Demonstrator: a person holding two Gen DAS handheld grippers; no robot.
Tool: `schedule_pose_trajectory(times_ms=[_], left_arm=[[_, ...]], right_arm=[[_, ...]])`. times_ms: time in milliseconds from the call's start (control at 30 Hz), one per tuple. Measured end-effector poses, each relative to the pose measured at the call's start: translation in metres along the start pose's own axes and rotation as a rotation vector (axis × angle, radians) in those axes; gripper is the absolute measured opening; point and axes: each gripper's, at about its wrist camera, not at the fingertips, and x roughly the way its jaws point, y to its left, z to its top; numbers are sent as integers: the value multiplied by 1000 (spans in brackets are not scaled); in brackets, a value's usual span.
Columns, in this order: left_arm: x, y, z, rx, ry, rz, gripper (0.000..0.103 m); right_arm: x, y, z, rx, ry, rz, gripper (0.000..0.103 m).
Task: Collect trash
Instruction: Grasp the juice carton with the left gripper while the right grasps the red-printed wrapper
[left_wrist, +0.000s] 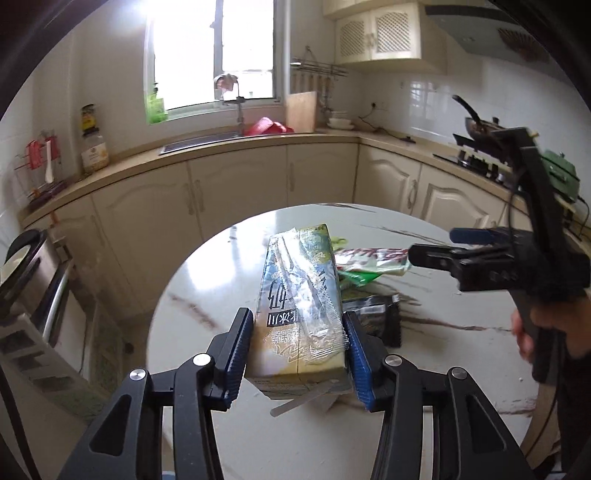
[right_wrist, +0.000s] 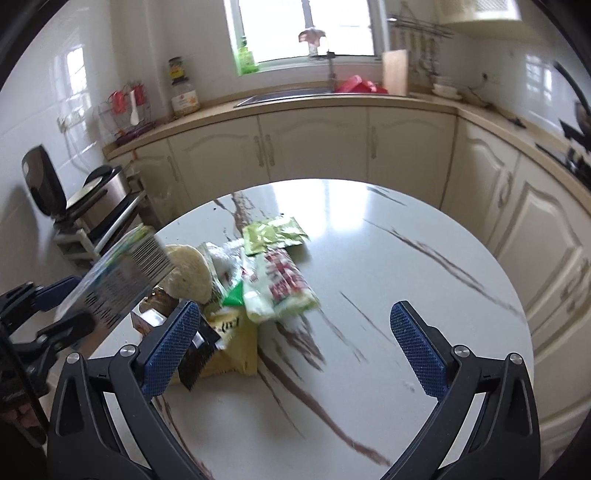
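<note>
My left gripper (left_wrist: 297, 354) is shut on a drink carton (left_wrist: 301, 302) with a straw taped to its side, lifted above the round marble table (left_wrist: 221, 424). The same carton (right_wrist: 122, 277) shows at the left of the right wrist view, held in the left gripper (right_wrist: 62, 306). My right gripper (right_wrist: 295, 343) stands open over the table with nothing between its fingers; it shows from the side (left_wrist: 436, 247) in the left wrist view. A heap of trash lies on the table: a red-and-white wrapper (right_wrist: 284, 284), a green packet (right_wrist: 273, 232), a yellow bag (right_wrist: 232, 347) and a crumpled pale wad (right_wrist: 188, 269).
Cream cabinets and a counter with a sink (right_wrist: 288, 96) ring the table. A stove with a pan (left_wrist: 476, 127) is at the right. A metal appliance on a rack (right_wrist: 99, 203) stands at the left. A hand (left_wrist: 524, 332) holds the right gripper's handle.
</note>
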Motion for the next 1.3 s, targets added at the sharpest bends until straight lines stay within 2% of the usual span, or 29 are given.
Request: schedule_pose_trajectory(times_ms=[233, 267, 300, 333, 400, 467, 533, 600, 633, 667, 733, 767, 800, 833, 900, 967, 1067, 1133, 1167, 1300], left_arm=[[-16, 20, -26, -34, 8, 63, 44], [-18, 23, -29, -43, 8, 69, 41], [-25, 21, -33, -47, 8, 68, 19], [-26, 22, -35, -53, 16, 61, 14], [-39, 27, -42, -60, 17, 63, 14], [-37, 32, -45, -51, 37, 13, 14], [-19, 31, -49, -64, 66, -38, 19], [-5, 34, -57, -76, 110, -14, 18], [-10, 32, -59, -74, 72, -27, 20], [-11, 30, -60, -77, 80, -47, 21], [-15, 26, -57, -65, 90, -70, 33], [-18, 26, -58, -60, 90, -68, 45], [-24, 27, -58, -54, 84, -59, 57], [-28, 26, -58, -47, 78, -59, 61], [-32, 29, -58, -34, 70, -48, 64], [-29, 28, -60, -22, 96, -23, 66], [-15, 21, -65, -7, 149, -25, 66], [-6, 20, -67, 0, 179, 0, 63], [-2, 20, -67, -4, 193, 7, 47], [2, 17, -65, -23, 193, -8, 43]], right_arm=[[65, 11, 28, -74, 119, -12, 103], [75, 13, 27, -85, 159, -5, 103], [82, 13, 25, -92, 185, 5, 97], [89, 12, 22, -96, 211, 22, 86], [96, 7, 15, -72, 237, 56, 74], [98, 0, 8, -47, 237, 85, 70], [93, -5, 2, -33, 205, 85, 64], [83, -11, -1, -3, 177, 115, 56], [79, -12, -2, 3, 173, 126, 54], [73, -14, -6, -2, 162, 119, 52], [64, -19, -10, -9, 146, 97, 49], [58, -24, -13, 1, 135, 99, 48], [54, -29, -16, 17, 140, 125, 26], [52, -32, -17, 34, 139, 139, 17], [44, -37, -22, 38, 128, 120, 16], [38, -41, -27, 53, 120, 133, 16], [29, -46, -32, 82, 104, 131, 16], [21, -52, -36, 113, 95, 147, 16], [17, -54, -38, 120, 88, 148, 16], [-2, -57, -42, 147, 63, 132, 16]])
